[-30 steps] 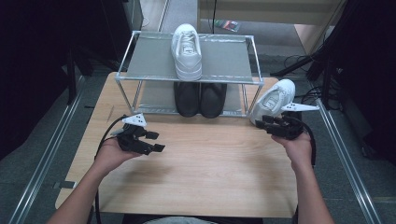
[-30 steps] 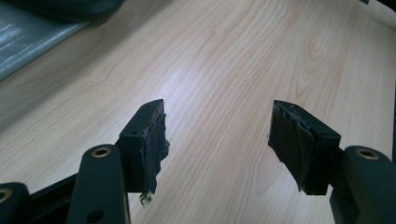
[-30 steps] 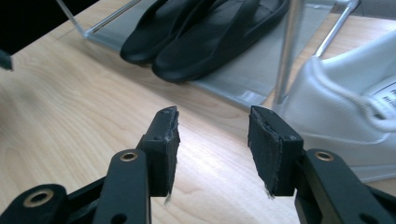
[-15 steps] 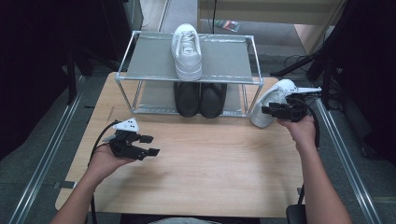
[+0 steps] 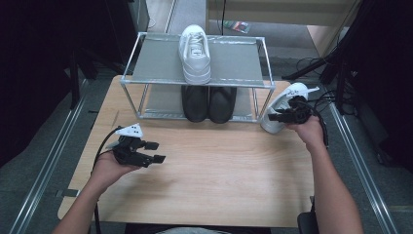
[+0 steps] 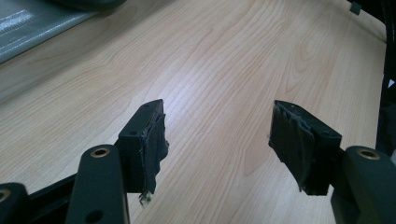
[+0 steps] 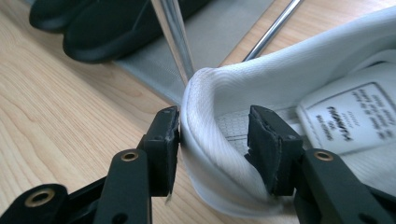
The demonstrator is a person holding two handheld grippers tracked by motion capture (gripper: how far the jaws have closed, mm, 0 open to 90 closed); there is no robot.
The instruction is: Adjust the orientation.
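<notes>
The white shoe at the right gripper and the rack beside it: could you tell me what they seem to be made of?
White shoe: apparently matte synthetic leather, with a finely perforated, padded collar. Rack: shiny metal tubes, probably steel or aluminium, with dull grey shelves.

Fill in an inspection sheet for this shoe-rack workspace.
Surface: wooden table, bare in front of the rack.
Job's things: white sneaker at the rack's right end, its heel collar between the right gripper's fingers, one outside, one inside; second white sneaker on the top shelf of the metal shoe rack; pair of black shoes on the lower shelf.
Clutter: nothing seen.
Grippers: right gripper at the sneaker, jaws just closing; left gripper open over bare wood.
Cables: one trails from each gripper; more on the floor at right.
Surroundings: dark equipment either side.
</notes>
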